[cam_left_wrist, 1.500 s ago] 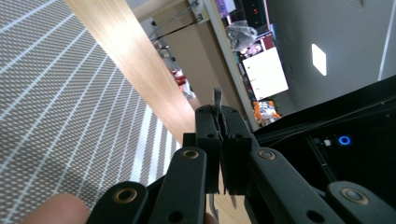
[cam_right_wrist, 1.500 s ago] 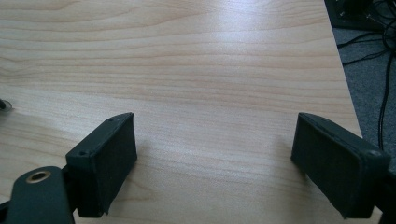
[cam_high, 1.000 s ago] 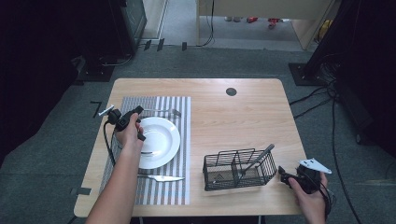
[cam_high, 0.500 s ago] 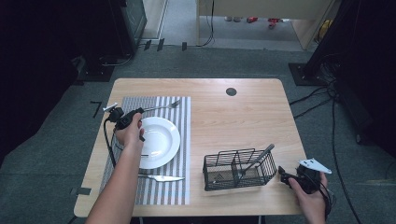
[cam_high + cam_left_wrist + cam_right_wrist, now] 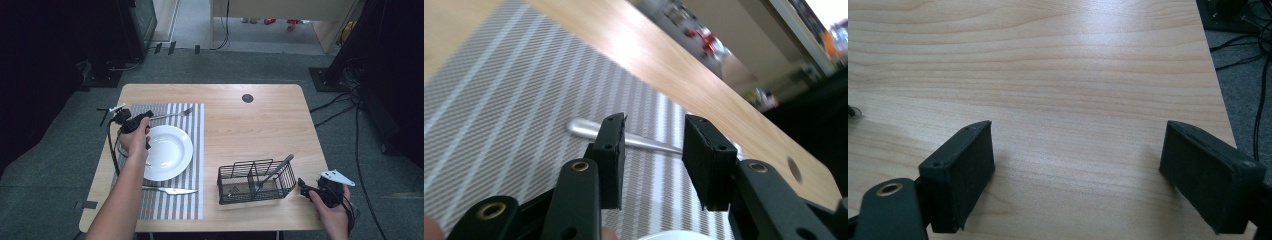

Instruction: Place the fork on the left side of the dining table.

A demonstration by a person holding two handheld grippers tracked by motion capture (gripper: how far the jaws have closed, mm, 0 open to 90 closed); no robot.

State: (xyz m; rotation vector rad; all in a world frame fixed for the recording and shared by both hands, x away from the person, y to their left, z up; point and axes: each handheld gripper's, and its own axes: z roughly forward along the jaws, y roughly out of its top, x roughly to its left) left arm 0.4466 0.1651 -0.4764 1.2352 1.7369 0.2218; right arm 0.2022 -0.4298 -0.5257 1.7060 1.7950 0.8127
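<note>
so my left claw hangs just above the striped mat, right over the handle end of the fork. its jaws have just been opening, and now they stand a little apart with nothing pinched between them. in the left gripper view the fork lies flat on the mat behind the two black jaws, and i do not think they touch it. the fork lies at the far side of the white plate, along the far edge of the mat.

my right claw rests at the near right corner of the tabletop, just beside the black wire basket. its jaws are spread wide over bare wood, and it grips nothing.

i think i am laying a place to eat. the plate is set on the mat. the knife lies on the mat at the near side of the plate. the fork looks put down too. what is left, i guess, is the thing with the long grey handle that leans in the basket. i cannot tell if it is a spoon.

the tabletop is light wood with a small dark round hole near its far edge. around it the floor is grey carpet. black stands and cables sit at the sides, and the room is dark there.
</note>
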